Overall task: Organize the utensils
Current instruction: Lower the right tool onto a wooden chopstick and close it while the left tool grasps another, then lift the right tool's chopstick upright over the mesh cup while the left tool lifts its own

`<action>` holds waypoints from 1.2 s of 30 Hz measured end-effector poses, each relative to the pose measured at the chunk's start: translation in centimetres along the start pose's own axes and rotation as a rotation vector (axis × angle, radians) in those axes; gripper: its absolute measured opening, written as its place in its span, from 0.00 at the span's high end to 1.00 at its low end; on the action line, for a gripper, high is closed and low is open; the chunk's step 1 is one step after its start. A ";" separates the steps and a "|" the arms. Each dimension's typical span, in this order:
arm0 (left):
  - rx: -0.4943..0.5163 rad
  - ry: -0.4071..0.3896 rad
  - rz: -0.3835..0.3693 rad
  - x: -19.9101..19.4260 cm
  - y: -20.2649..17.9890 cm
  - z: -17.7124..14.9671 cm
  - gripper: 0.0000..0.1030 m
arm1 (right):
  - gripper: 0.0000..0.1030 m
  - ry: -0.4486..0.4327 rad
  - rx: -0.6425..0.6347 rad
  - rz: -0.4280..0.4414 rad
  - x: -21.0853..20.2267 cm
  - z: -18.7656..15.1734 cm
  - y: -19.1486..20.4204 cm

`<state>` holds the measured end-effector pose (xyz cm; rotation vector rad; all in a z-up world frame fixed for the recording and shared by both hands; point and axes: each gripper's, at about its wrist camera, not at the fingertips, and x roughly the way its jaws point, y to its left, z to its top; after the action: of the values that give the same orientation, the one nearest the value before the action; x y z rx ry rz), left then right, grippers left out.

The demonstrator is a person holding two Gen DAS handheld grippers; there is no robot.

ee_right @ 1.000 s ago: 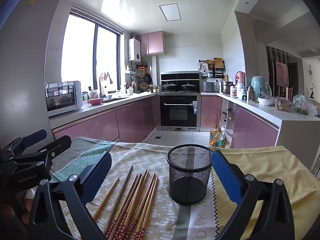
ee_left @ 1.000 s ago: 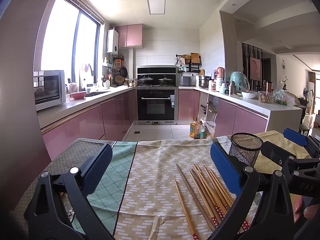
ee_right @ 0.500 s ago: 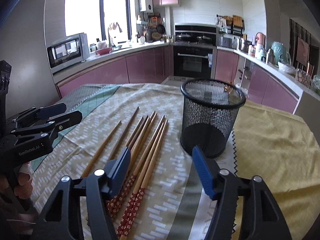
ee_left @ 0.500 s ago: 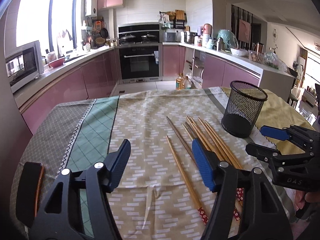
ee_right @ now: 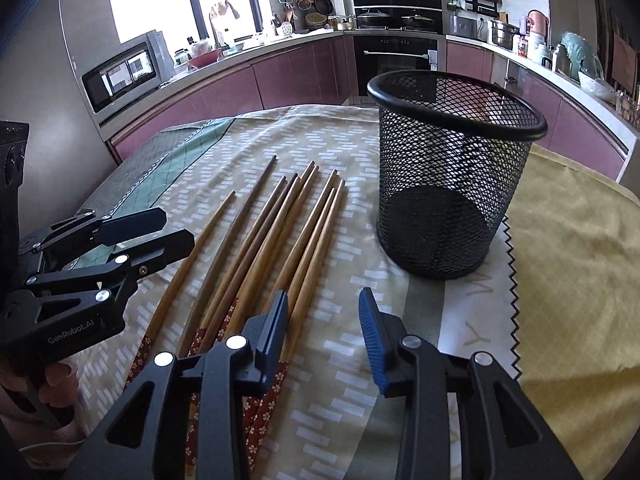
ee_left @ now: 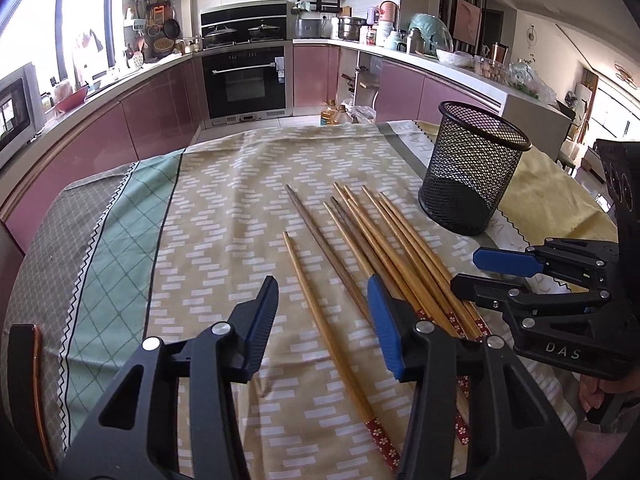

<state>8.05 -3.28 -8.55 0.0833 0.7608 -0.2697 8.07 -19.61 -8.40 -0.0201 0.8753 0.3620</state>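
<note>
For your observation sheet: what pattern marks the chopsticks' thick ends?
Red with small white flowers on the chopsticks; clearest in the right wrist view.

left hand-held gripper (ee_left: 323,310): closing, one chopstick (ee_left: 326,330) between jaws, unpinched | mesh cup (ee_left: 472,168): upright

Smooth wooden chopsticks (ee_left: 384,240) with red floral-patterned ends lie on a matt woven cloth (ee_left: 224,200). The pen holder (ee_right: 452,168) is black metal mesh. Blue ribbed pads (ee_right: 372,336) line matt black plastic fingers.
</note>
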 end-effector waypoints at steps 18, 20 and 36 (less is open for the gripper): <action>-0.091 0.123 -0.079 3.8 1.4 0.6 0.89 | 0.92 0.053 -0.008 0.016 2.1 1.9 0.3; -0.106 0.119 -0.078 3.7 1.4 0.7 0.91 | 0.93 0.051 0.019 0.034 2.1 1.9 -0.1; -0.146 0.019 -0.209 -1.7 2.2 2.4 0.93 | 0.95 -0.103 0.072 0.209 -3.3 1.5 -1.9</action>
<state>9.09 -1.17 -5.65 -0.1328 0.8065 -0.4118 7.90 -22.17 -5.16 0.1570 0.7895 0.5222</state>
